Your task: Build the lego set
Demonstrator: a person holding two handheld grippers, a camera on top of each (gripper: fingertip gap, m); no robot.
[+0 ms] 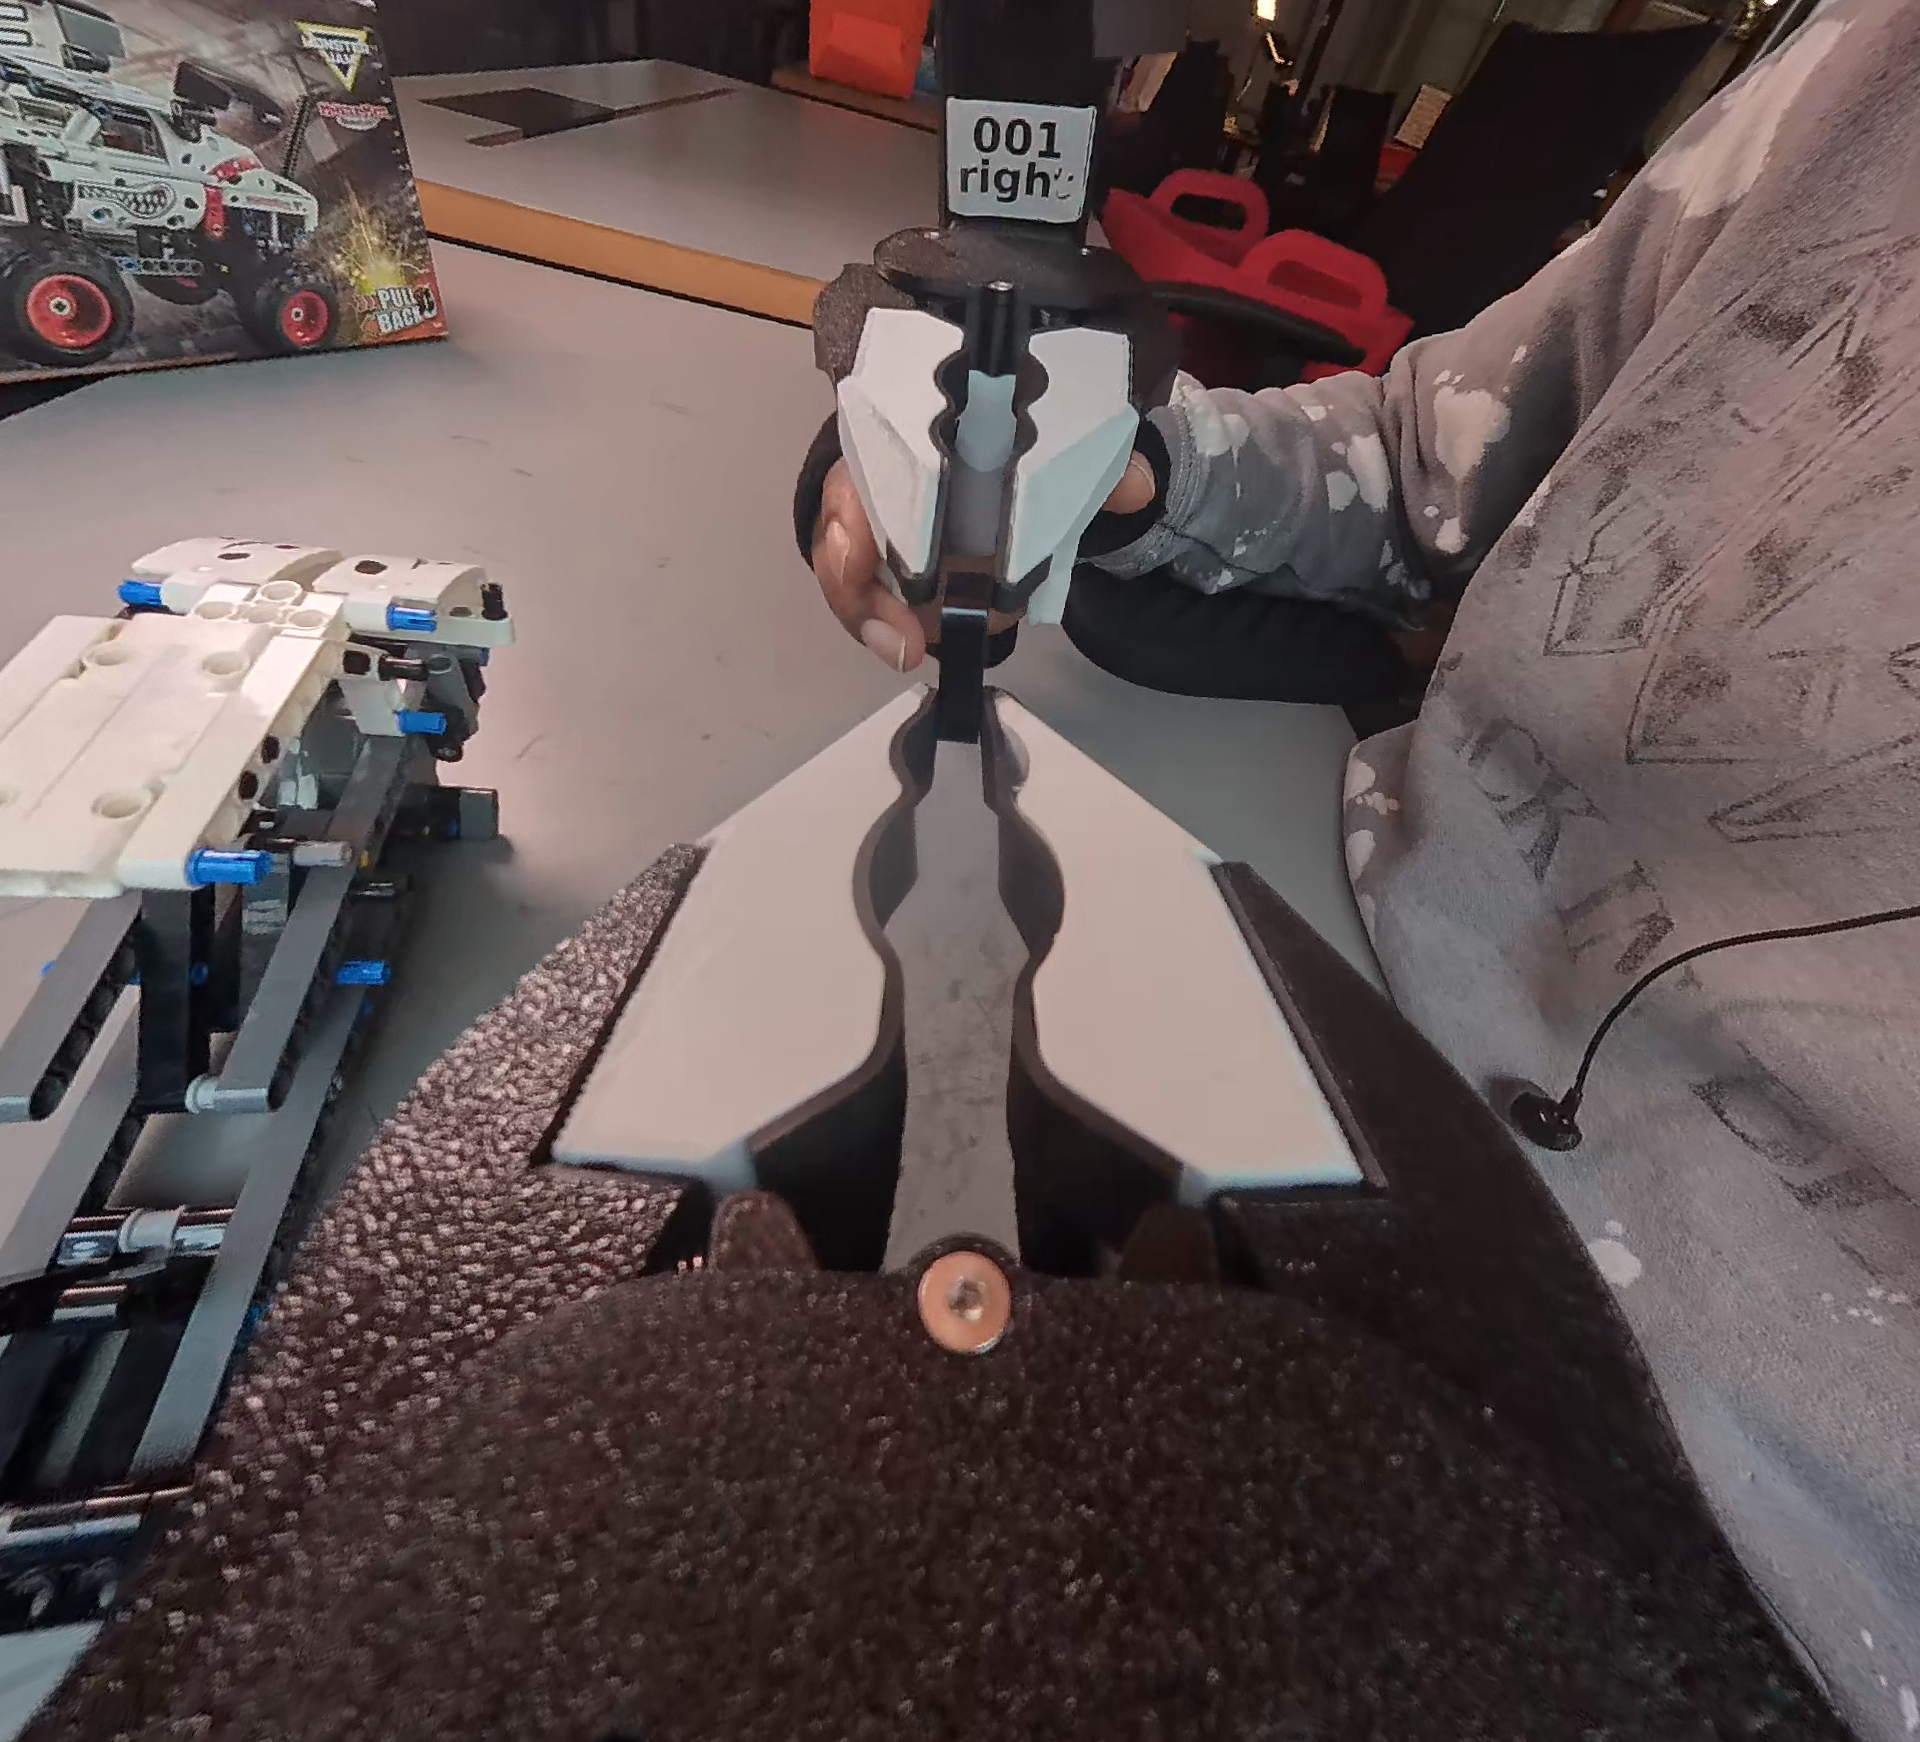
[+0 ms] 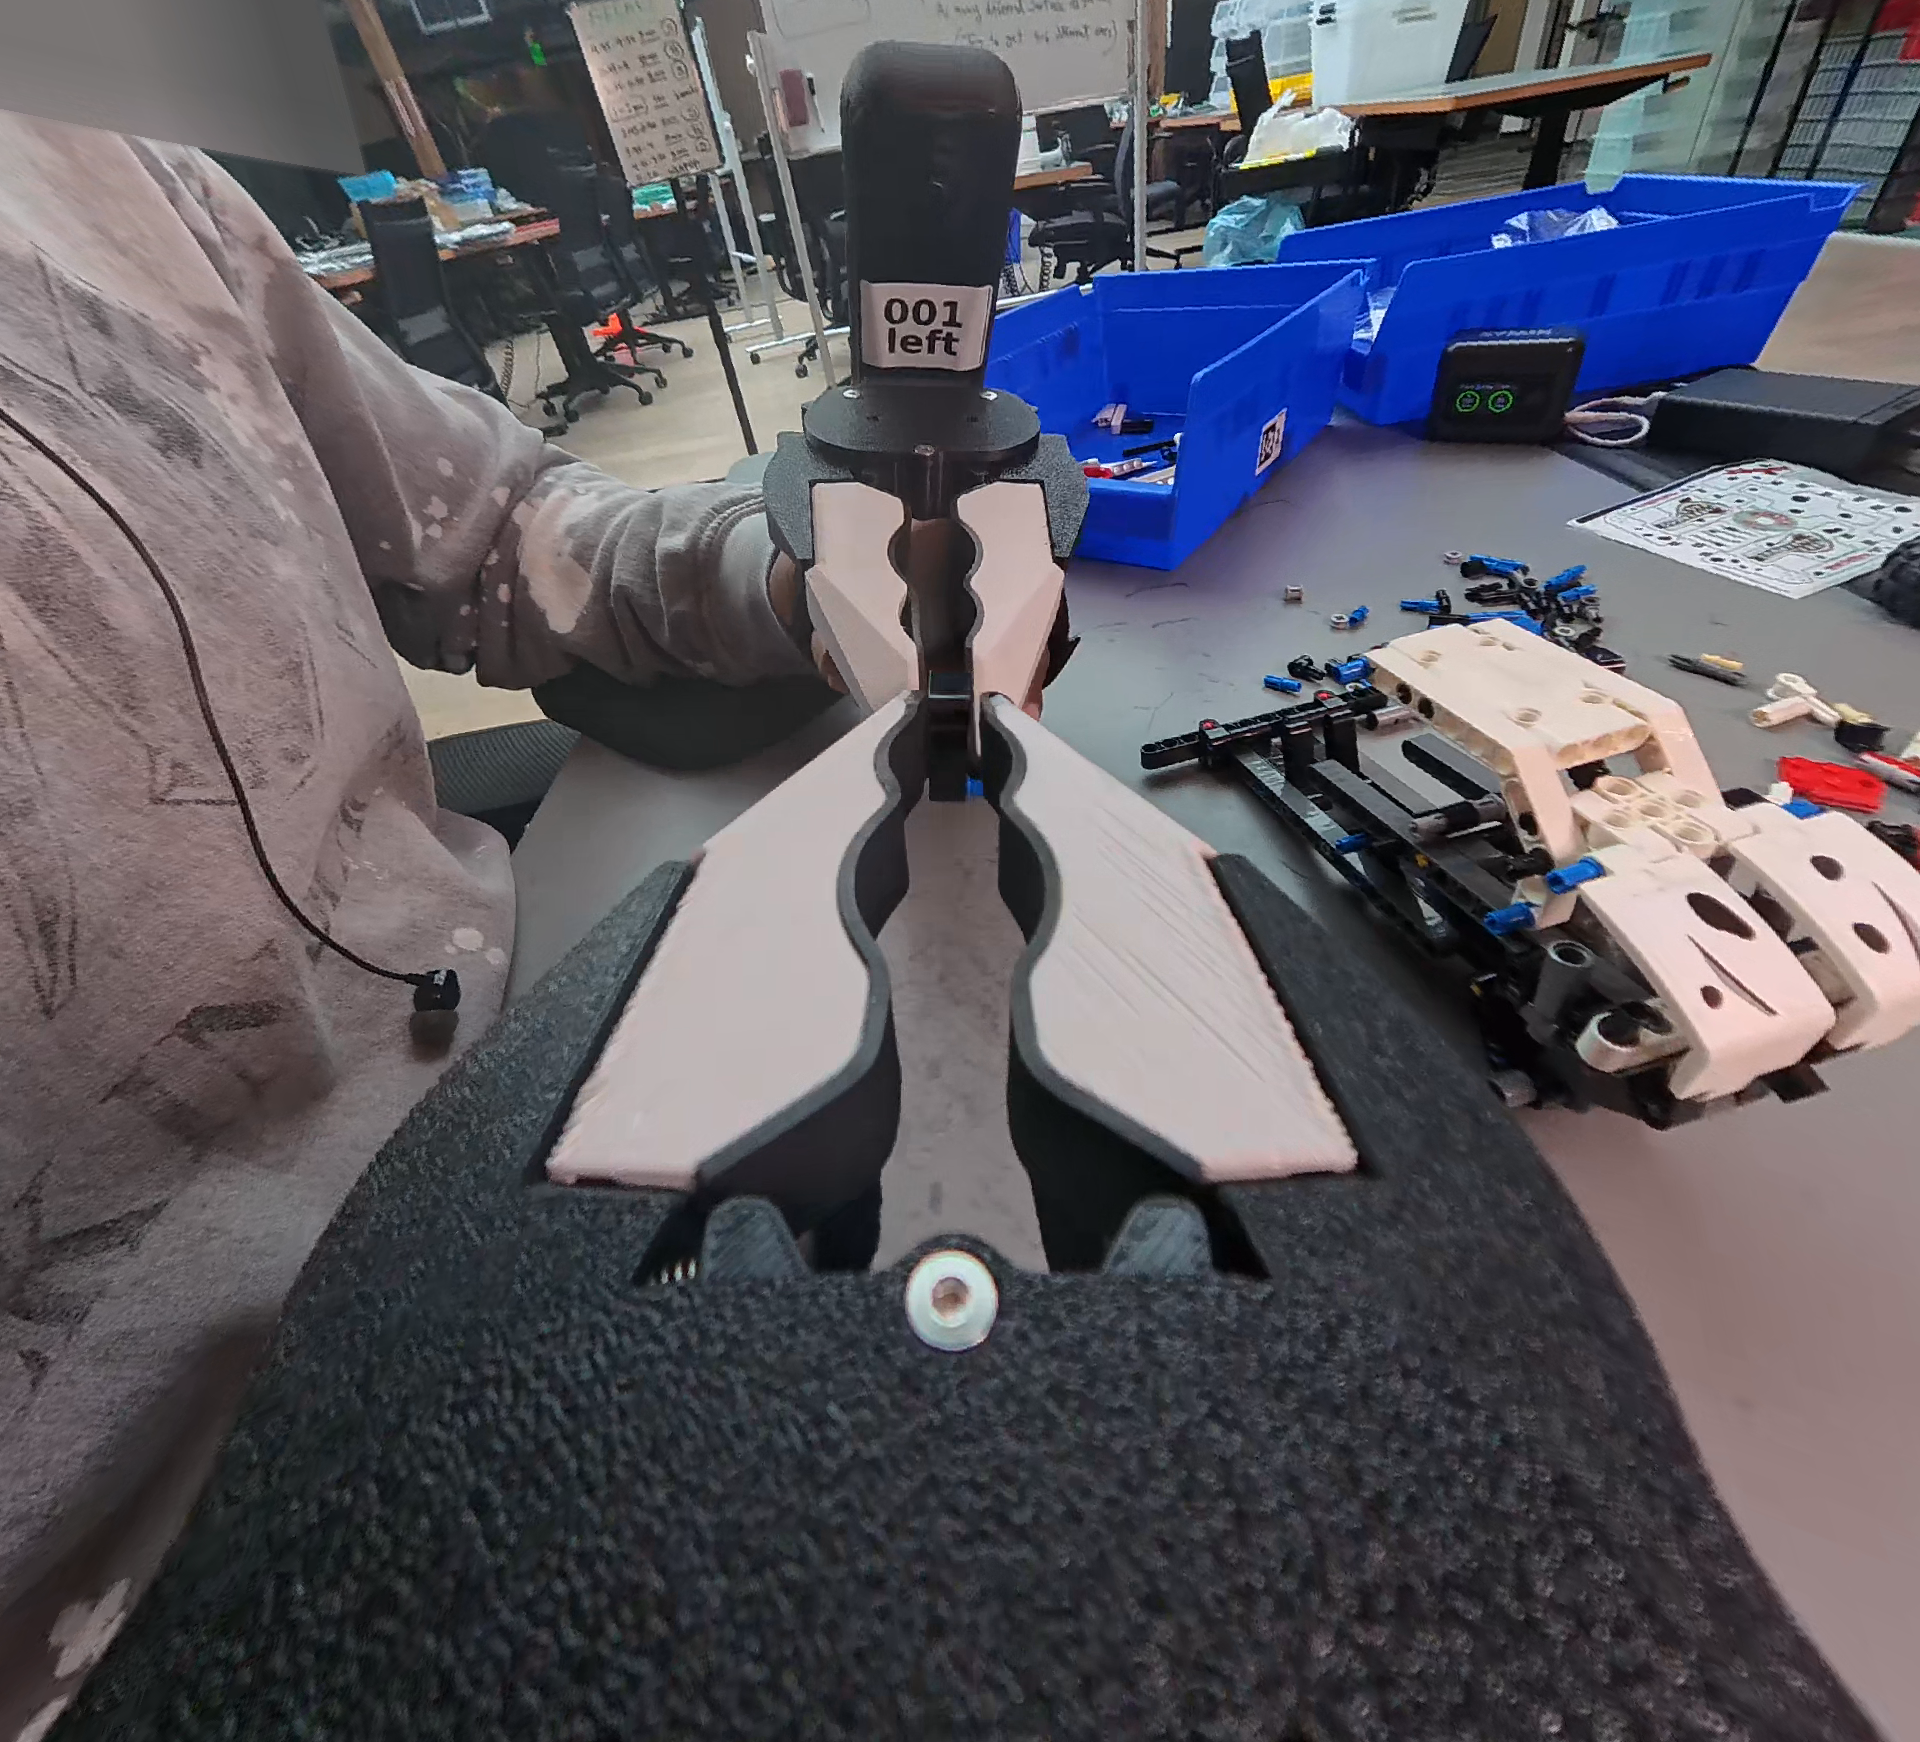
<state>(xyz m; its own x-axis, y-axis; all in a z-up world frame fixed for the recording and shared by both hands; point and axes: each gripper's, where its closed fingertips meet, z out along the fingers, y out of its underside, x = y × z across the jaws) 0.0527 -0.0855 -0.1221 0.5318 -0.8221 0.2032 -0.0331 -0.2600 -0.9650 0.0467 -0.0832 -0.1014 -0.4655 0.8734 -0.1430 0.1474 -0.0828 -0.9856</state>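
My left gripper (image 1: 958,703) and my right gripper (image 2: 948,713) face each other tip to tip above the table's near edge. Both are shut on one small black lego piece (image 1: 958,679), which spans the gap between them. In the right wrist view the black piece (image 2: 945,747) has a bit of blue at its near end. The right gripper also shows in the left wrist view (image 1: 961,601), and the left gripper shows in the right wrist view (image 2: 945,682). The partly built white and black truck (image 1: 239,736) lies on the grey table, also seen in the right wrist view (image 2: 1558,871), apart from both grippers.
The set's box (image 1: 187,134) stands at the back left. Two blue bins (image 2: 1195,404) (image 2: 1610,290), a black device (image 2: 1507,383), a printed sheet (image 2: 1756,529), several loose blue and black pins (image 2: 1507,591) and a red piece (image 2: 1834,783) lie beyond the truck. The person's grey sleeve (image 1: 1351,466) is close by. The grippers are tip to tip, or close to it.
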